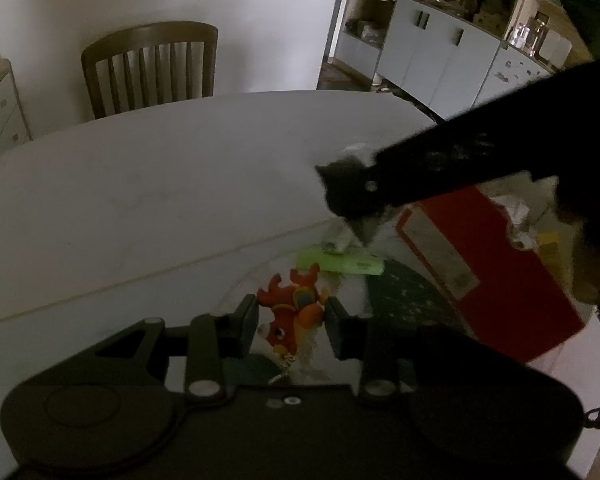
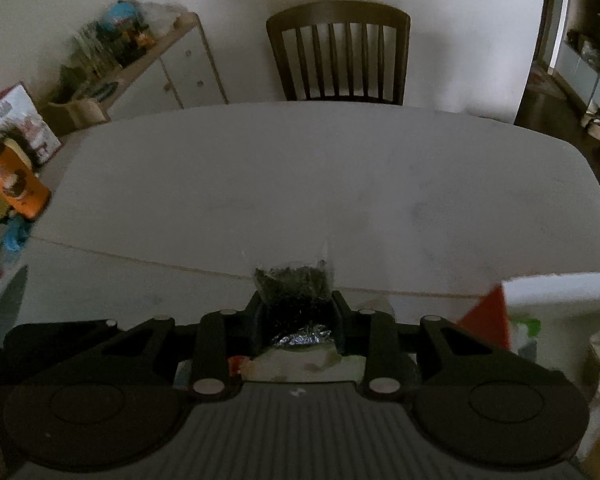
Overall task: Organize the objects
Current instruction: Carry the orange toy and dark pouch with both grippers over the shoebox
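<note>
In the left wrist view my left gripper (image 1: pixel 291 320) is open, its fingers either side of an orange toy fish keychain (image 1: pixel 290 314) that lies in clear wrapping on the white table (image 1: pixel 140 208). A green packet (image 1: pixel 340 262) lies just beyond it. A red box (image 1: pixel 488 272) stands to the right. The right gripper's black body (image 1: pixel 440 172) crosses above the pile. In the right wrist view my right gripper (image 2: pixel 295 312) is shut on a clear bag of dark dried bits (image 2: pixel 294 284), held above the table (image 2: pixel 300 184).
A wooden chair (image 2: pixel 338 52) stands at the table's far side. A low cabinet with clutter (image 2: pixel 140 52) is at the left wall. Boxes and an orange can (image 2: pixel 16 184) sit at the left. White cupboards (image 1: pixel 440 48) stand far right. A white bin's edge (image 2: pixel 560 292) is at right.
</note>
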`<move>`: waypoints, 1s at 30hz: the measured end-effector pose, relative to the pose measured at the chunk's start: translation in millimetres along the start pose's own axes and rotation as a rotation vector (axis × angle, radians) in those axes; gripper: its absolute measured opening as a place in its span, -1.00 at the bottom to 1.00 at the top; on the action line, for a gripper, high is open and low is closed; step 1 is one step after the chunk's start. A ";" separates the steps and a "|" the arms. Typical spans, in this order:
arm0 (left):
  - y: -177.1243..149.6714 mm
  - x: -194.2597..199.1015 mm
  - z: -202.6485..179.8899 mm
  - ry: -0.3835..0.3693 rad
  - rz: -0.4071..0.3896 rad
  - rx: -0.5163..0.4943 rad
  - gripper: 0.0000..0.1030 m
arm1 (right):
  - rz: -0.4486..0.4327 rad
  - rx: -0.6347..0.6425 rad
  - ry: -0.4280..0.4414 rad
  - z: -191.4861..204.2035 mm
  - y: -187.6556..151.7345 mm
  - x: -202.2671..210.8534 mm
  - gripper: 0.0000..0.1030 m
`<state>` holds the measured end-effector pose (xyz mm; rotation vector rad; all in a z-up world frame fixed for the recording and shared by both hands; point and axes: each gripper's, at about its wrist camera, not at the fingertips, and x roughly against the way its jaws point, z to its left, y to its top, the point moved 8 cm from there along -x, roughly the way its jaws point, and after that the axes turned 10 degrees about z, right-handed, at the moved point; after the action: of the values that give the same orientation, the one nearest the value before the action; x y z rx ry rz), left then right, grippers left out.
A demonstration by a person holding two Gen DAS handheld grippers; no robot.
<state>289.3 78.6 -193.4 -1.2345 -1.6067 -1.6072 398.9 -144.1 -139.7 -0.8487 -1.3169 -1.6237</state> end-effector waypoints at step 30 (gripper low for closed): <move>5.2 94.7 -118.4 -0.093 -0.070 -0.033 -0.34 | -0.101 -0.086 0.005 -80.6 -116.7 164.7 -0.38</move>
<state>227.1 -15.5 -92.0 -1.3009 -1.7044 -1.6473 226.6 -246.6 -55.8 -0.8397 -1.3127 -1.7710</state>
